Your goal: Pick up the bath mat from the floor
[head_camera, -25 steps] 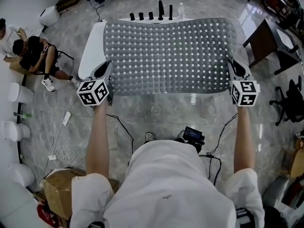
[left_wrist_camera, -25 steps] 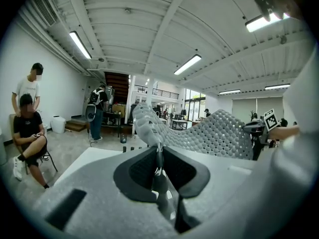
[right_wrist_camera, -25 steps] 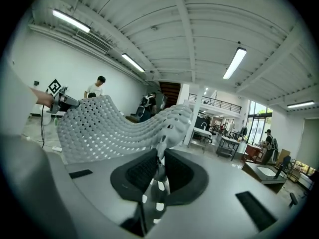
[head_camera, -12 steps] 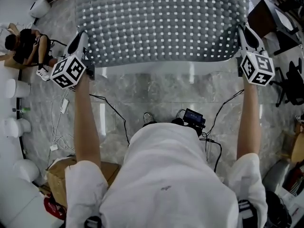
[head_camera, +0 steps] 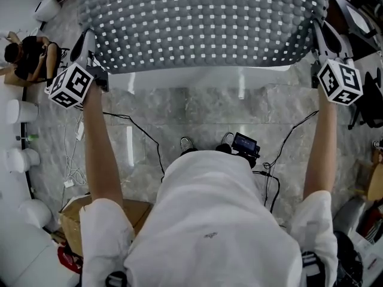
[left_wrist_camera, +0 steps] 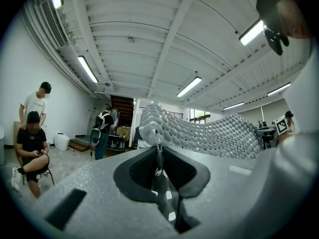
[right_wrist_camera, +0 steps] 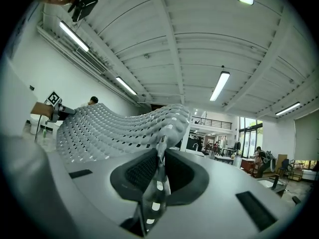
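The grey bath mat (head_camera: 200, 23), dotted with bumps and small square holes, hangs spread out in the air across the top of the head view. My left gripper (head_camera: 84, 52) is shut on its left corner and my right gripper (head_camera: 320, 40) is shut on its right corner. In the left gripper view the jaws pinch the mat's edge (left_wrist_camera: 158, 151), and the bath mat (left_wrist_camera: 214, 133) sags away to the right. In the right gripper view the jaws clamp the edge (right_wrist_camera: 160, 153) while the bath mat (right_wrist_camera: 109, 126) curves off to the left.
A white slab (head_camera: 197, 78) shows just below the mat. Cables (head_camera: 140, 137) and a small device (head_camera: 245, 142) lie on the marble floor. Seated people (head_camera: 27, 55) and white tubs (head_camera: 19, 112) are at the left, a cardboard box (head_camera: 75, 223) lower left, a chair (head_camera: 368, 109) right.
Both grippers have risen and spread apart with the mat, which now fills the top of the head view and hides the bottles behind it.
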{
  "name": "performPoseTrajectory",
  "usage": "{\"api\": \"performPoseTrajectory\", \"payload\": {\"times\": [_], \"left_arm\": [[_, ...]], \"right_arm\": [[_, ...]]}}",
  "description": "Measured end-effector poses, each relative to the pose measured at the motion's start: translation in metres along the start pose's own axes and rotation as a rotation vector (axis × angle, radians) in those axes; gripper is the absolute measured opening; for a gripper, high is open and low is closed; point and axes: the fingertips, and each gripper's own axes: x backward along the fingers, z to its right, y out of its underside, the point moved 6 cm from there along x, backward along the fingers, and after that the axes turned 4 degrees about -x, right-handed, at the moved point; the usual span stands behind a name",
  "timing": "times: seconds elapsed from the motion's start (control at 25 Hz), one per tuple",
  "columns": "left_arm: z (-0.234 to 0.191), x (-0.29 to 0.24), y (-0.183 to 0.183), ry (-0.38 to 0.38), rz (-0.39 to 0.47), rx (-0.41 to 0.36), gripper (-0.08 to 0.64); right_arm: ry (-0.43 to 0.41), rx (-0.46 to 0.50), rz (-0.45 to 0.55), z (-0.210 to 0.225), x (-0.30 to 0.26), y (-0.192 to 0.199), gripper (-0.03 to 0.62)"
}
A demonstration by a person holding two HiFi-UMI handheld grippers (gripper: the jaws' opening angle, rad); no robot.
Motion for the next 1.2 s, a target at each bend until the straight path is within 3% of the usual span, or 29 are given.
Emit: {"api": "performPoseTrajectory", "payload": {"times": [0.4,1.2], "left_arm": [[0.005,0.007,-0.005,-0.015,0.018,-0.015,0.046],[0.012,0.009,0.007,-0.009,0.01,-0.043,0.046]], "right_arm": [[0.01,0.042,0.028,0.001,0.003,0.0,0.044],[0.002,0.03,0.022,0.003,0.005,0.017,0.044]]}}
